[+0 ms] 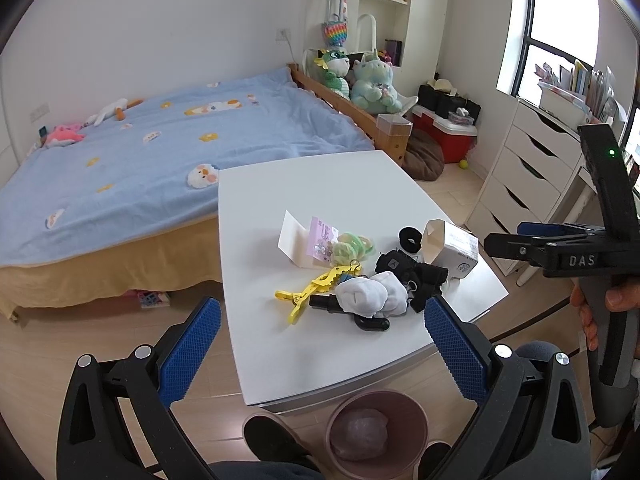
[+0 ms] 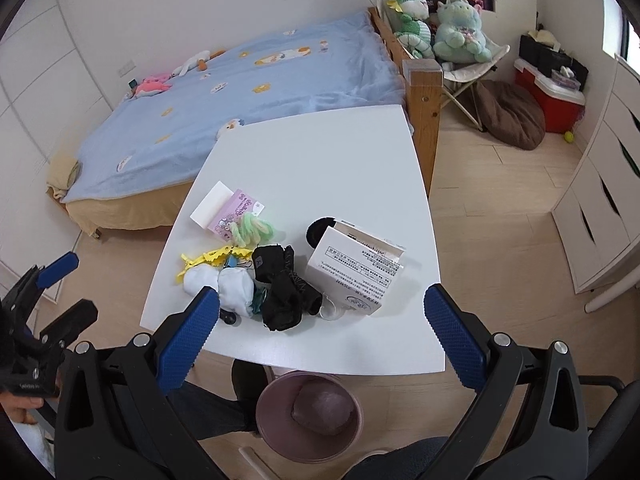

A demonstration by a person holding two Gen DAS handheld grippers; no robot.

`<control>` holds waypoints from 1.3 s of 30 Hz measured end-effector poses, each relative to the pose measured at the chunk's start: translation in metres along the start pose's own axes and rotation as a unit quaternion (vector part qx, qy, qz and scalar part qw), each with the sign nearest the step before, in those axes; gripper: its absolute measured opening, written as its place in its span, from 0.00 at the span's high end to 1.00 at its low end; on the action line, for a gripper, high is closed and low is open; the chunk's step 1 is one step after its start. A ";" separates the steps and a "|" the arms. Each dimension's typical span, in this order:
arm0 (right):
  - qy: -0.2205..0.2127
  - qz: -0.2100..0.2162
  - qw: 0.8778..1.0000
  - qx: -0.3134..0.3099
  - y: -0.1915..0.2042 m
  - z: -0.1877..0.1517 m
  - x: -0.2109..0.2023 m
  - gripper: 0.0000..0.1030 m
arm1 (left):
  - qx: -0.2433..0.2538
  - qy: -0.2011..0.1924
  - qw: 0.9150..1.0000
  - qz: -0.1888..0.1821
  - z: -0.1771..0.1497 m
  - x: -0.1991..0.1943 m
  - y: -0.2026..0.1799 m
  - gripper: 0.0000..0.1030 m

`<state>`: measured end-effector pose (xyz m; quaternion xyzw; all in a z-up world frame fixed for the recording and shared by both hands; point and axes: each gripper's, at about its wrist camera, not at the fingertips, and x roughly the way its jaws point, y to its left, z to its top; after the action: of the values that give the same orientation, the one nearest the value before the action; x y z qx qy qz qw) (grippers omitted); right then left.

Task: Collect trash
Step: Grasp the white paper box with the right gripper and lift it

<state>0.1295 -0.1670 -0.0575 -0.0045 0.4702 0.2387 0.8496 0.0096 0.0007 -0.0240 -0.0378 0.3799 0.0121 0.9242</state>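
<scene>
The left gripper point(image 1: 322, 344) is held with its jaws spread wide, nothing gripped between its blue pads point(image 1: 188, 354). The right gripper point(image 2: 322, 336) is likewise held wide apart and empty, and in the left wrist view it is seen from the side, grasped by a hand point(image 1: 600, 308) whose fingers are wrapped around its handle. Both are carried level and side by side, pointing forward.

- An opened white carton point(image 2: 354, 270) is seen lying tilted on the desk point(image 2: 320, 152).
- A pink bin point(image 2: 310, 416), lined, is placed at the desk's 6 o'clock edge.
</scene>
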 end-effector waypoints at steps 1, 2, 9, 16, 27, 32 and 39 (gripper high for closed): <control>0.006 0.000 1.000 0.010 -0.003 0.002 0.005 0.03 | 0.000 0.001 1.000 0.000 0.000 0.000 0.000 0.05; 0.012 0.001 1.000 0.023 -0.006 0.004 0.011 0.03 | 0.000 0.002 1.000 0.000 0.000 0.000 0.001 0.05; 0.057 0.013 0.990 0.128 -0.037 0.011 0.051 0.03 | -0.002 0.008 1.000 0.002 0.000 0.003 0.003 0.05; 0.082 0.029 0.980 0.177 -0.049 0.012 0.075 0.03 | -0.005 0.014 1.000 0.004 -0.002 0.007 0.007 0.05; 0.087 0.027 0.984 0.155 -0.042 0.014 0.082 0.38 | -0.010 0.020 1.000 0.001 -0.002 0.011 0.010 0.05; 0.075 0.030 0.987 0.141 -0.040 0.015 0.076 0.38 | -0.008 0.021 1.000 0.000 -0.002 0.013 0.009 0.05; 0.047 0.015 0.992 0.113 -0.036 0.021 0.056 0.39 | -0.001 0.020 1.000 -0.003 0.001 0.018 0.002 0.05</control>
<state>0.1855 -0.1714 -0.0990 0.0875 0.5335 0.1959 0.8181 0.0227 0.0030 -0.0361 -0.0404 0.3985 0.0093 0.9162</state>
